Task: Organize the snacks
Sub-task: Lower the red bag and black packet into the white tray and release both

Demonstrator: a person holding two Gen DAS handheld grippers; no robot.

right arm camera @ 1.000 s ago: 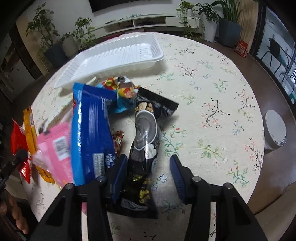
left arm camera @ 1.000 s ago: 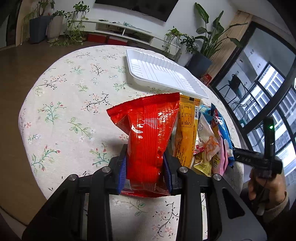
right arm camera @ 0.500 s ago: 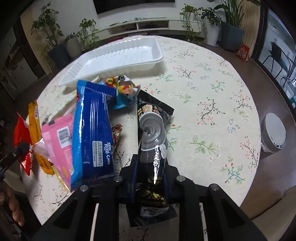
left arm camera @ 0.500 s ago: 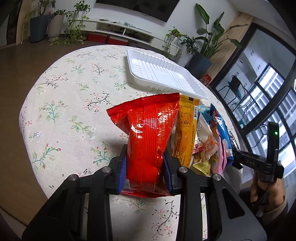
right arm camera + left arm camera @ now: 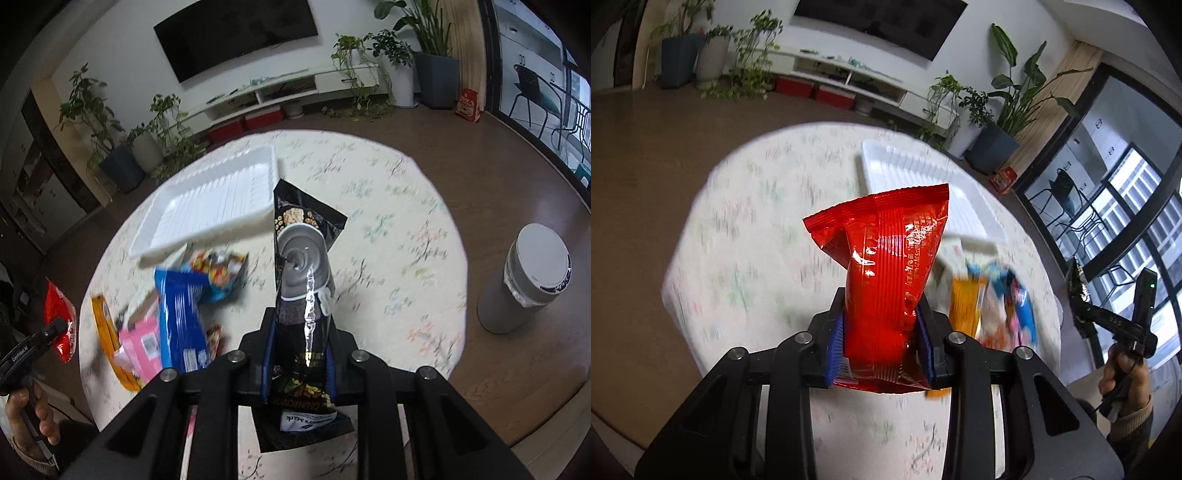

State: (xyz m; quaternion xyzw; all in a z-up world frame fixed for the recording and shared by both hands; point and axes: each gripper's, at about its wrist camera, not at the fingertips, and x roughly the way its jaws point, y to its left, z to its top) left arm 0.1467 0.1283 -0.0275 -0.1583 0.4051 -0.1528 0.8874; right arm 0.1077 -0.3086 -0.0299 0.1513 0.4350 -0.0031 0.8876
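My left gripper [image 5: 882,325] is shut on a red snack bag [image 5: 886,266] and holds it high above the round floral table [image 5: 746,258]. My right gripper [image 5: 301,328] is shut on a black snack bag [image 5: 304,280], also lifted well above the table. A white ribbed tray [image 5: 218,203] lies at the table's far side; it also shows in the left wrist view [image 5: 923,177]. Several snack packs stay on the table: an orange one [image 5: 964,302], a blue one [image 5: 184,314] and a pink one [image 5: 142,343].
A grey bin with a white lid [image 5: 528,273] stands on the floor right of the table. Potted plants [image 5: 997,122] and a low TV cabinet [image 5: 266,96] line the far wall. The other hand and its gripper [image 5: 1115,325] show at the right edge.
Both grippers have risen high above the table with their bags. The right gripper closed on the black bag during the last second. The table now looks smaller and blurred.
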